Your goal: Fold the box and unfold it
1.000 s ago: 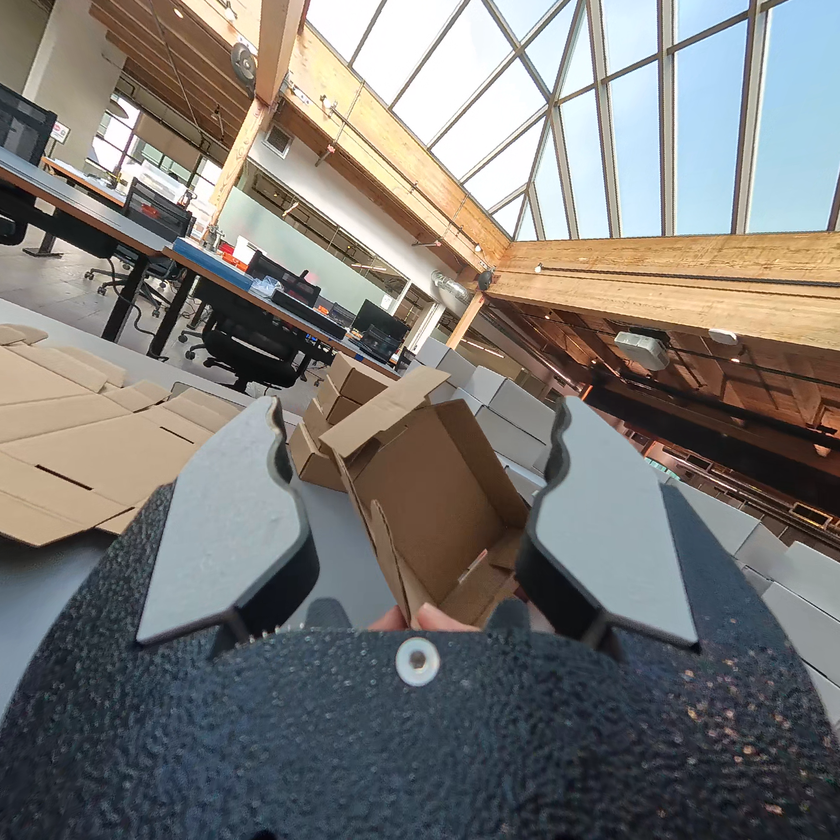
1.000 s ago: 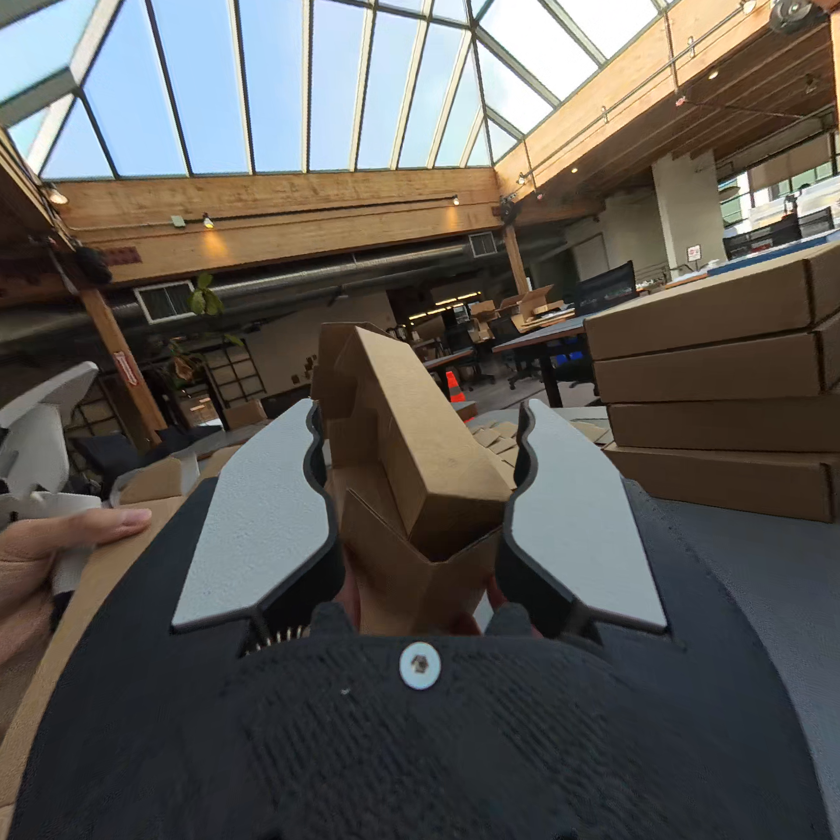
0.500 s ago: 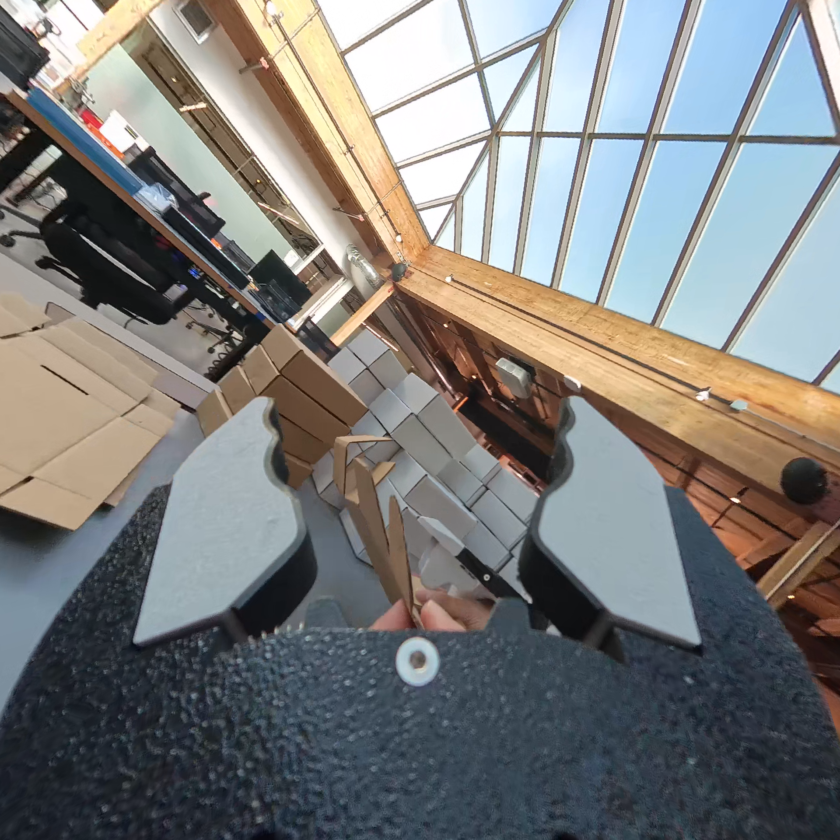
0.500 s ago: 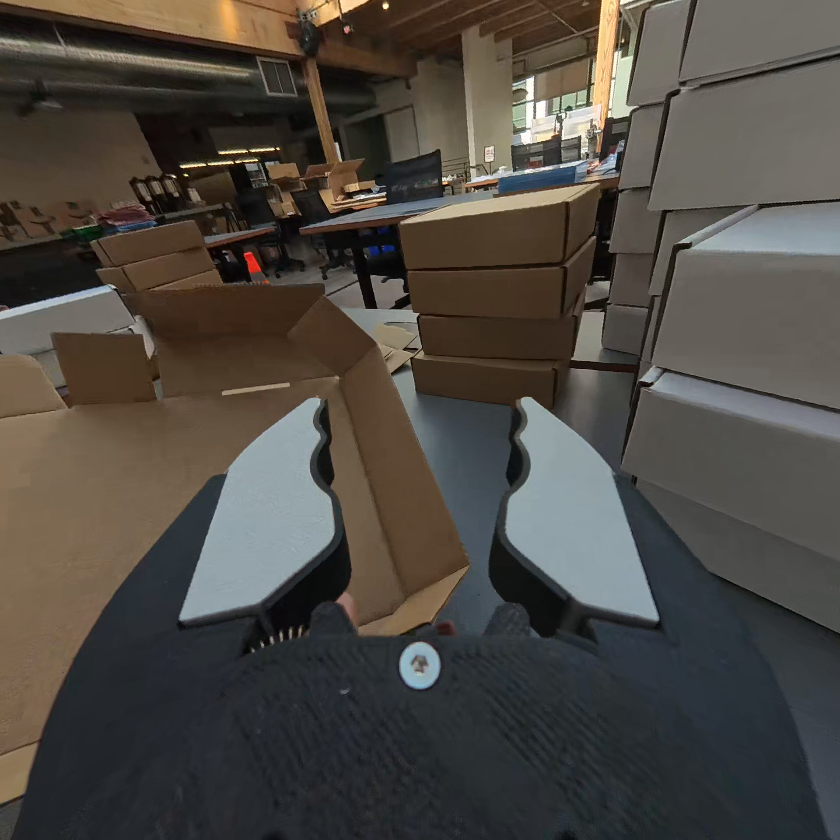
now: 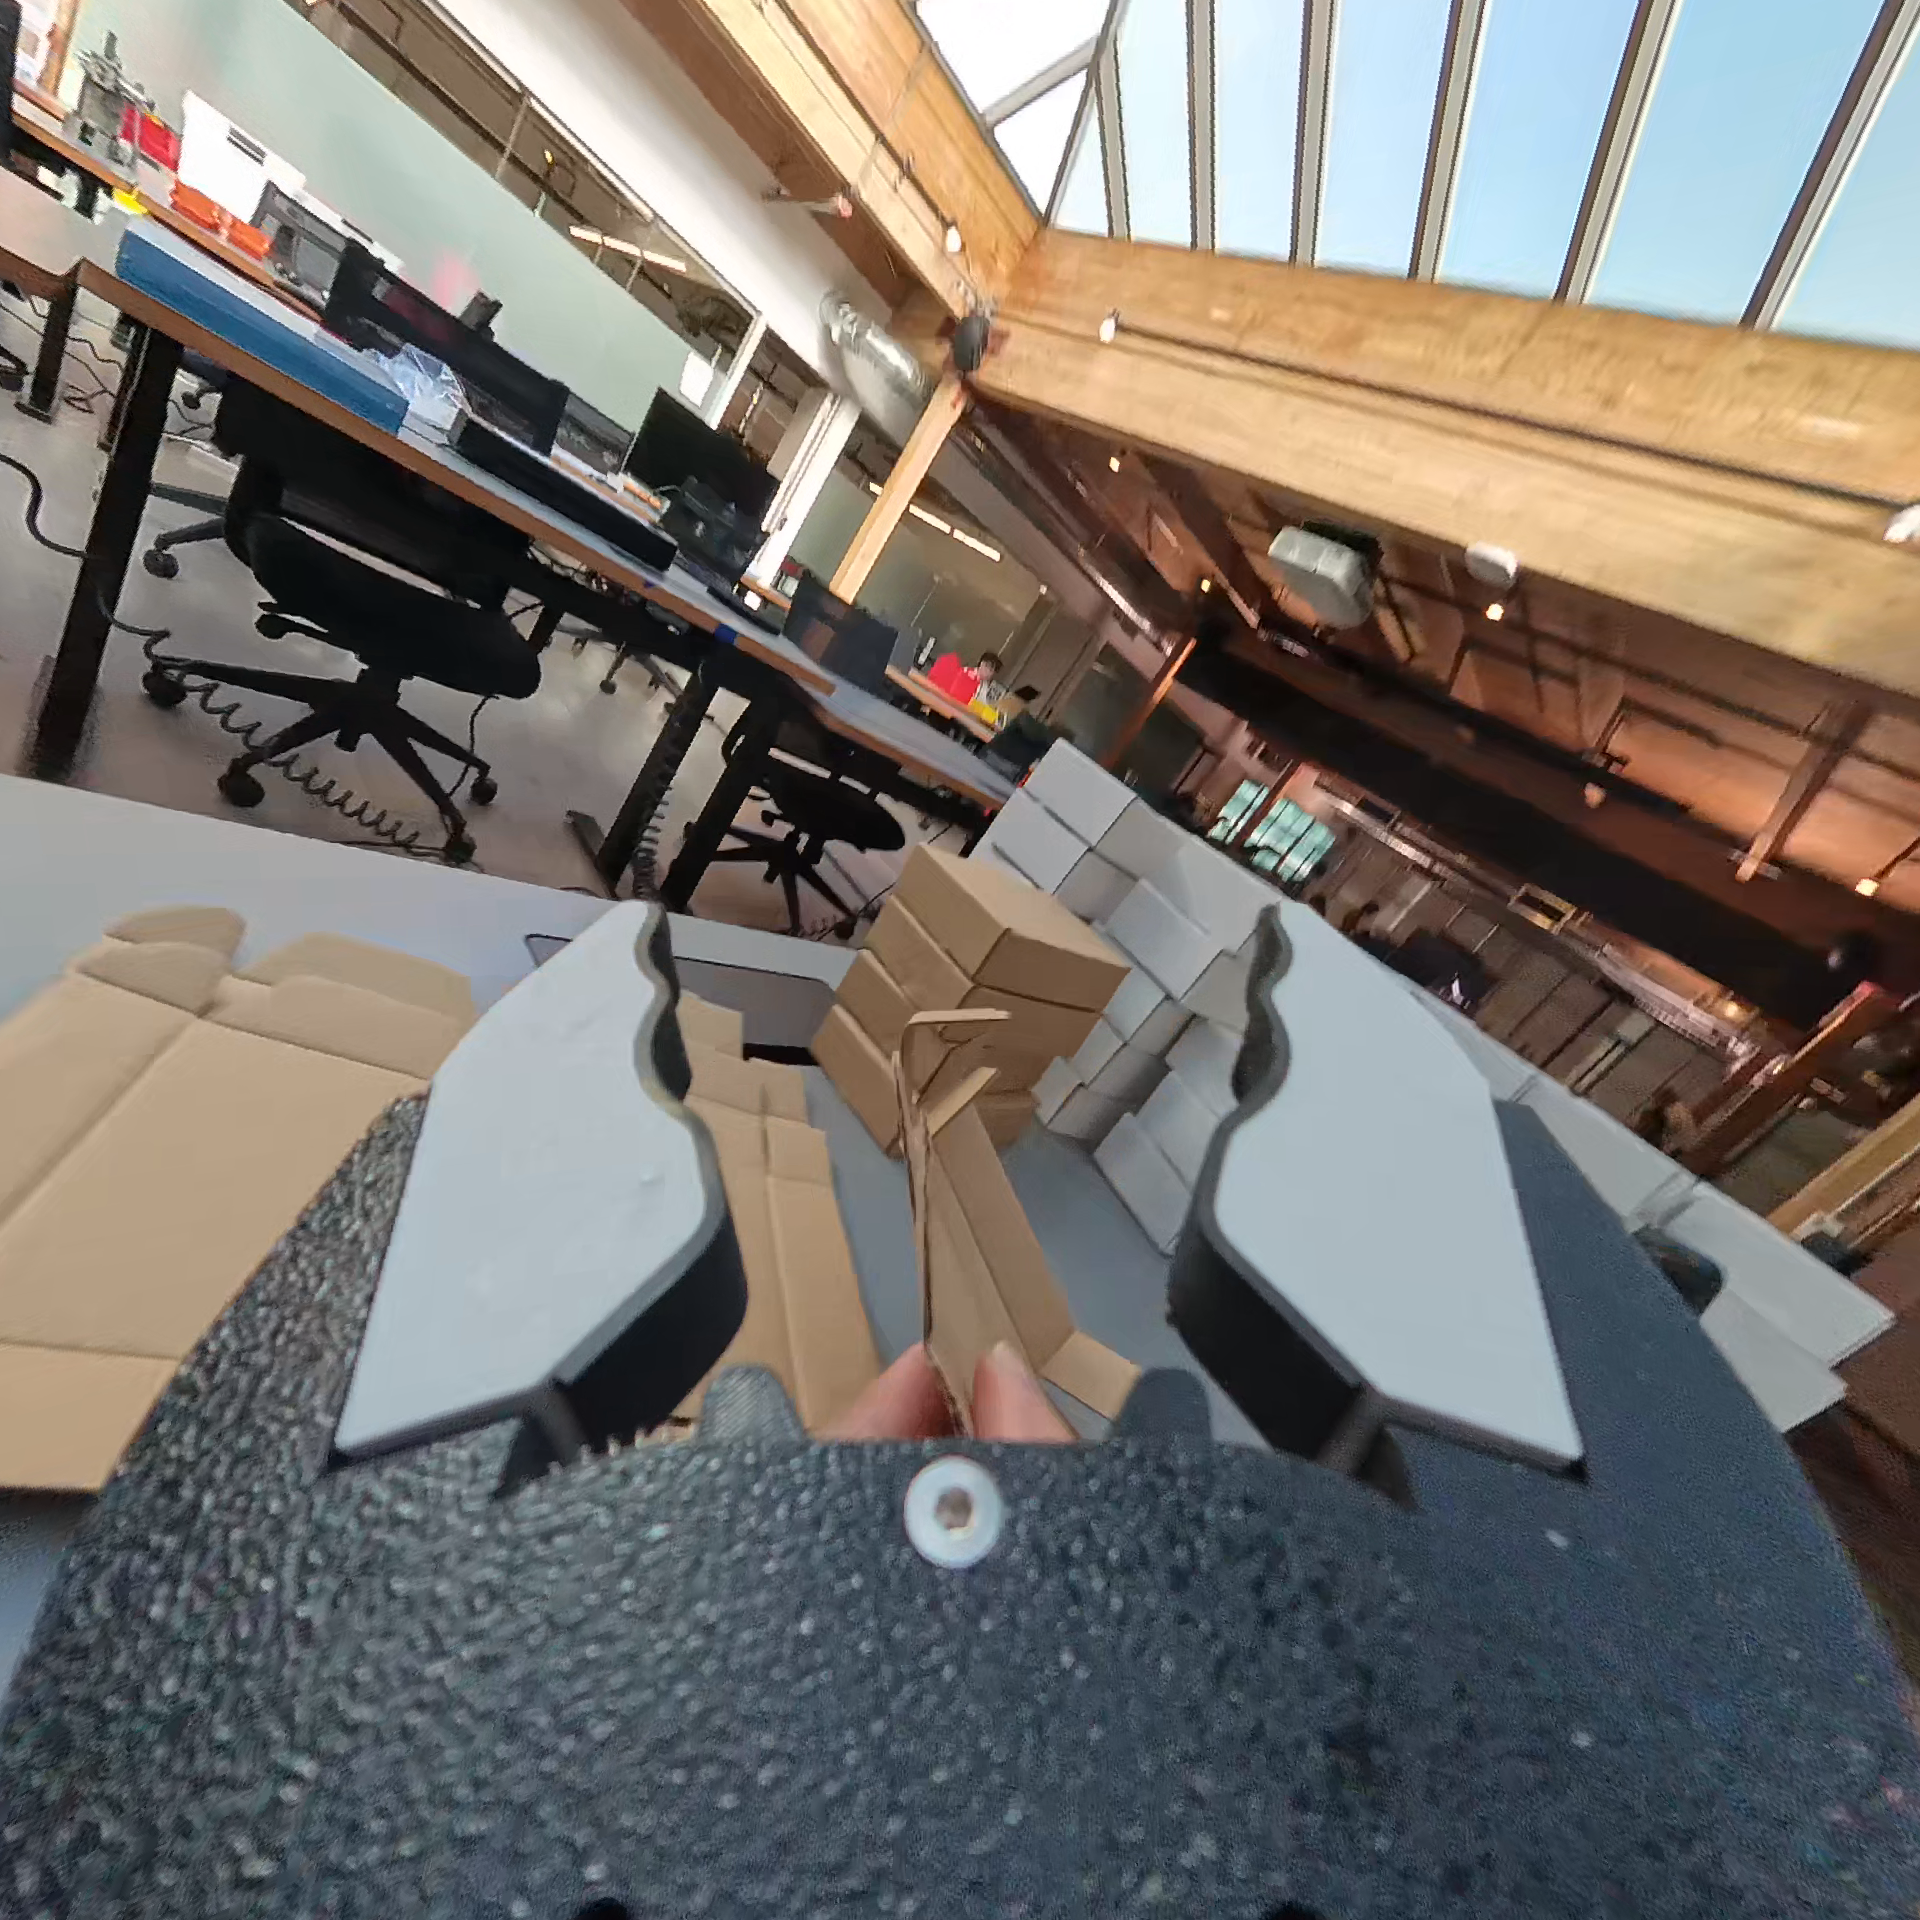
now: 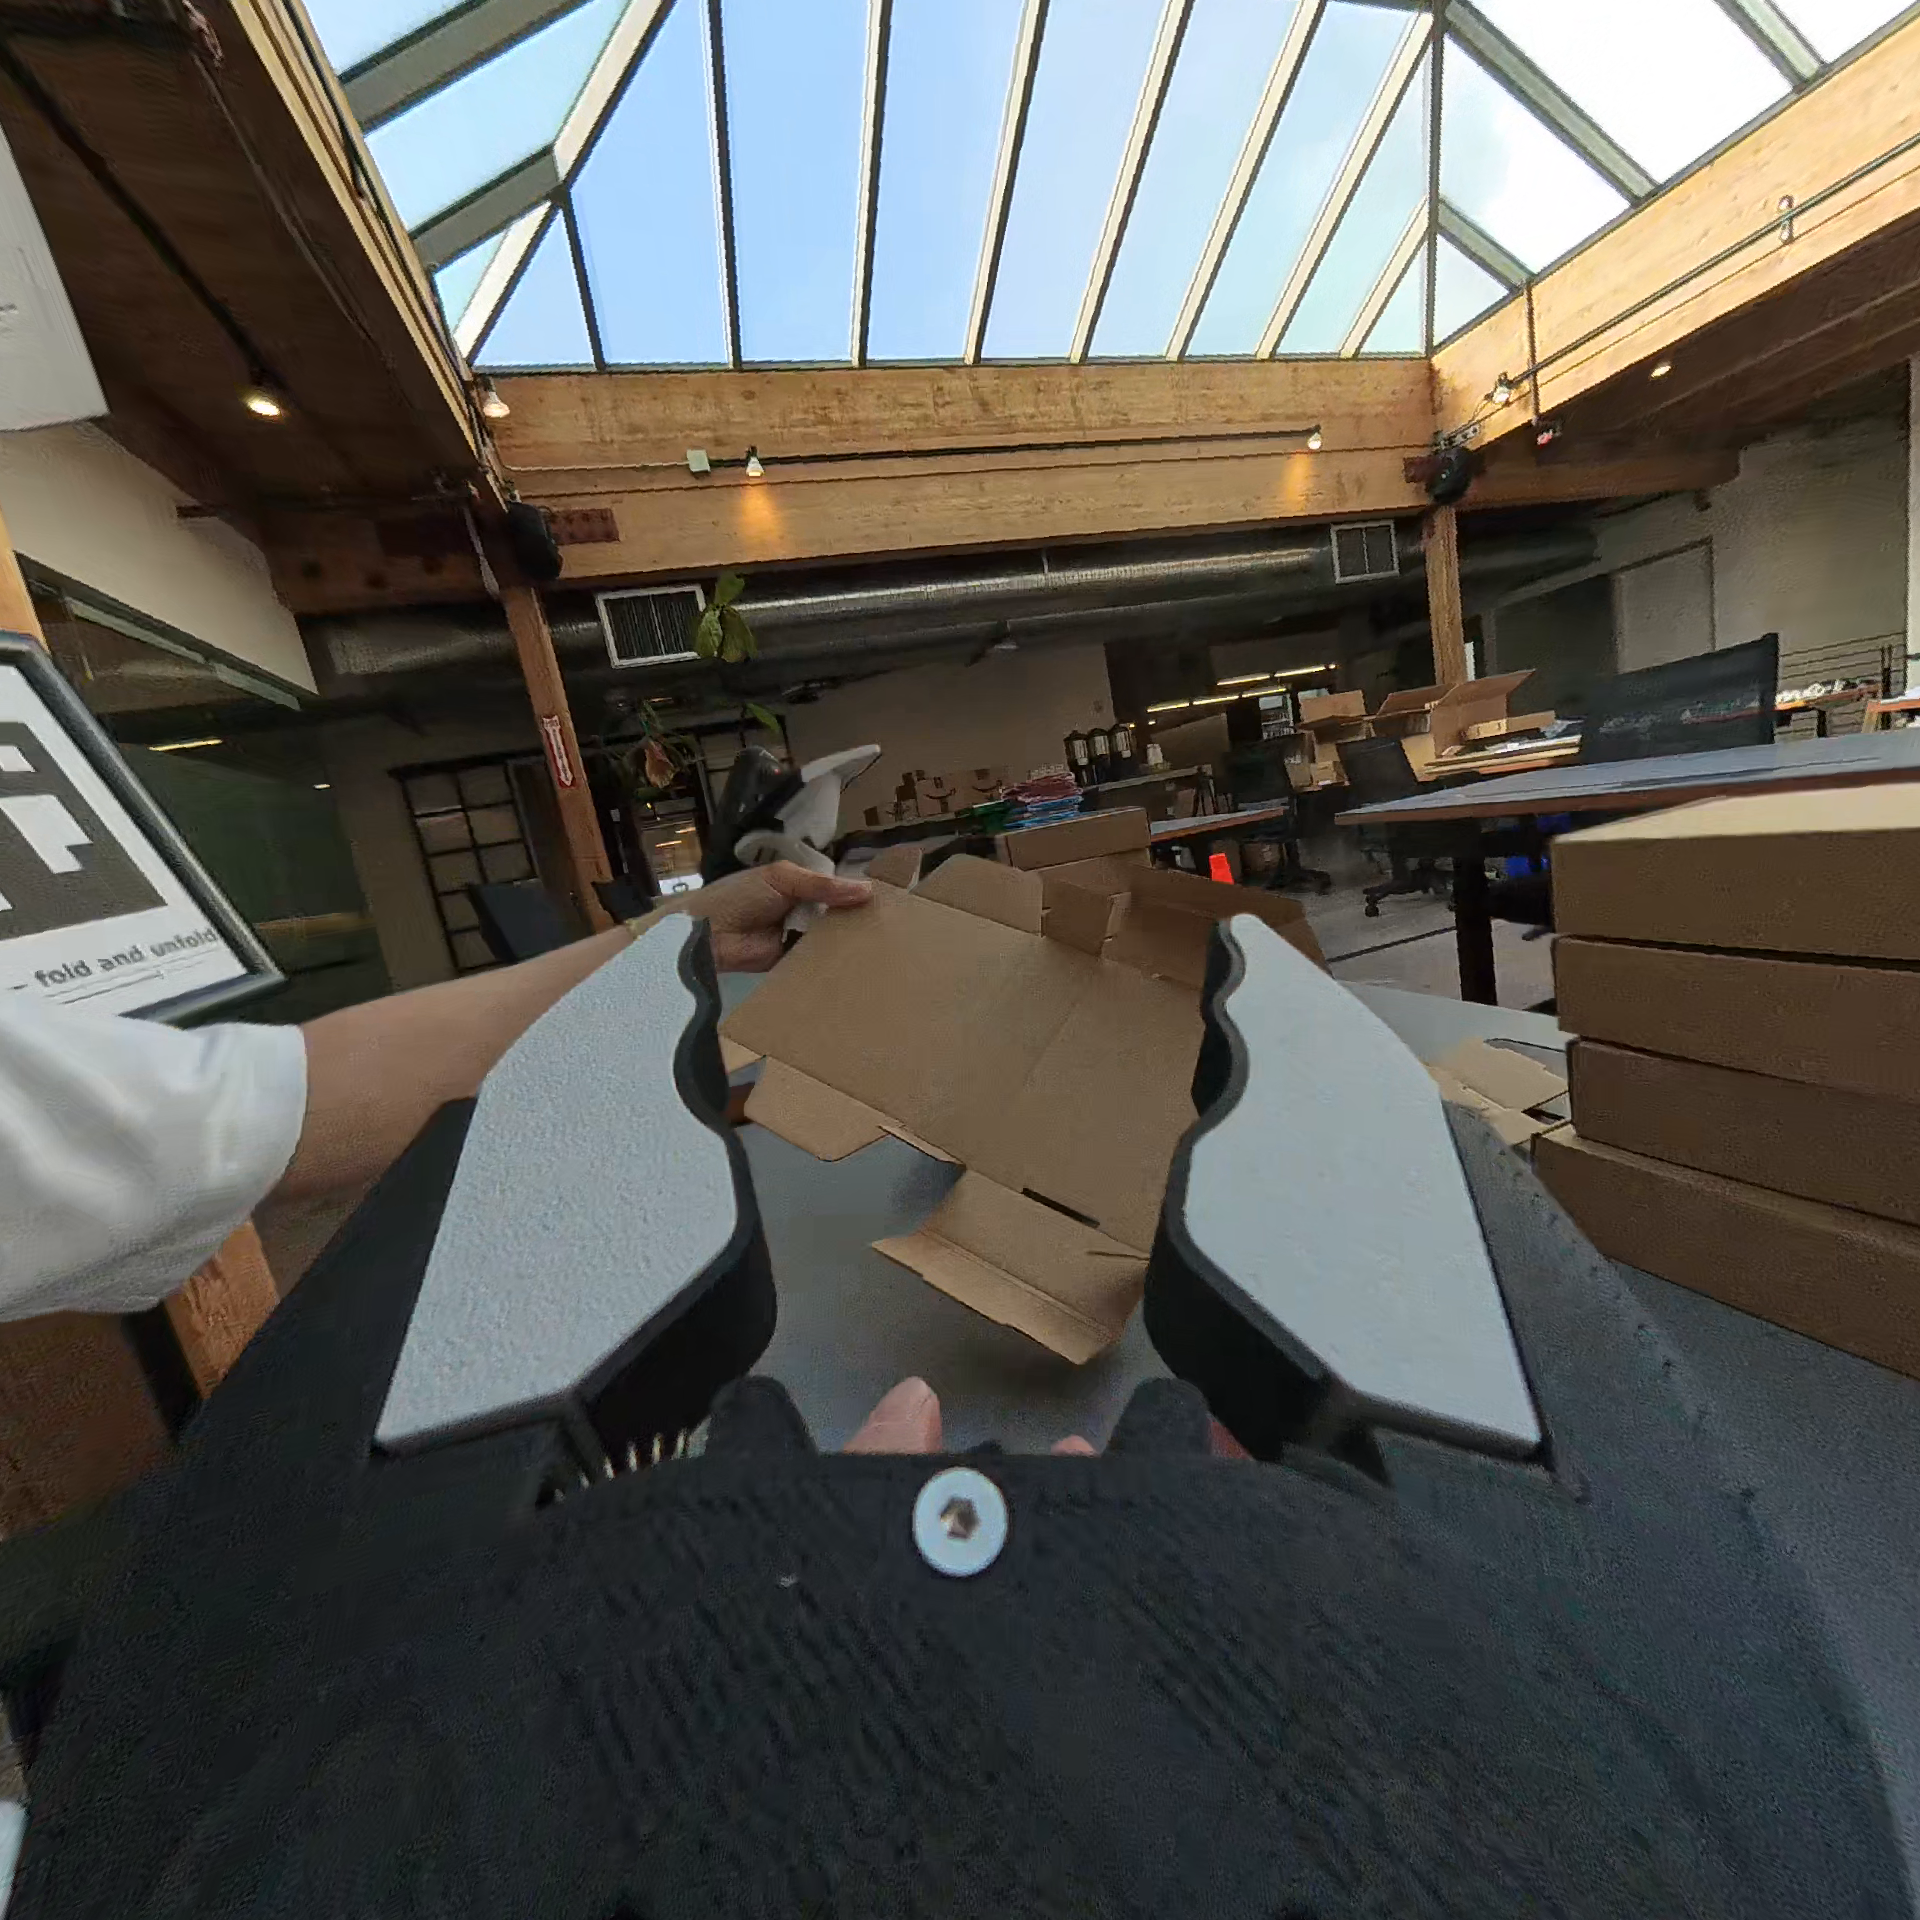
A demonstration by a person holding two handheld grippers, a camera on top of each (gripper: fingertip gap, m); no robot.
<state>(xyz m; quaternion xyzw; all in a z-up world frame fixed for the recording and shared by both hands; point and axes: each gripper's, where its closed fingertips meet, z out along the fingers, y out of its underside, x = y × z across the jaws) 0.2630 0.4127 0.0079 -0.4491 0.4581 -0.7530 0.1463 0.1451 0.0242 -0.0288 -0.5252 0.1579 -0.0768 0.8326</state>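
Observation:
The brown cardboard box [image 6: 987, 1039] is opened out nearly flat and hangs in the air over the grey table [image 6: 831, 1299]. A bare hand [image 6: 779, 904] pinches its far left corner; that hand also carries my left gripper [image 6: 821, 800]. In the left wrist view the box [image 5: 940, 1195] shows edge-on between the open jaws, pinched by bare fingertips [image 5: 997, 1392], not by the pads. My left gripper [image 5: 958, 920] is open and empty. My right gripper [image 6: 958, 925] is open and empty, just in front of the box and apart from it.
A stack of closed brown boxes [image 6: 1745, 1039] stands close on the right, also in the left wrist view [image 5: 987, 997], beside white boxes [image 5: 1143, 987]. Flat cardboard blanks [image 5: 156, 1143] lie on the table. A framed sign [image 6: 83, 862] and a white-sleeved arm [image 6: 135, 1143] are on the left.
The half-folded box has been opened out flat. The right hand's fingers have let go of it; the left hand's fingers still hold it in the air. Both cameras have swung.

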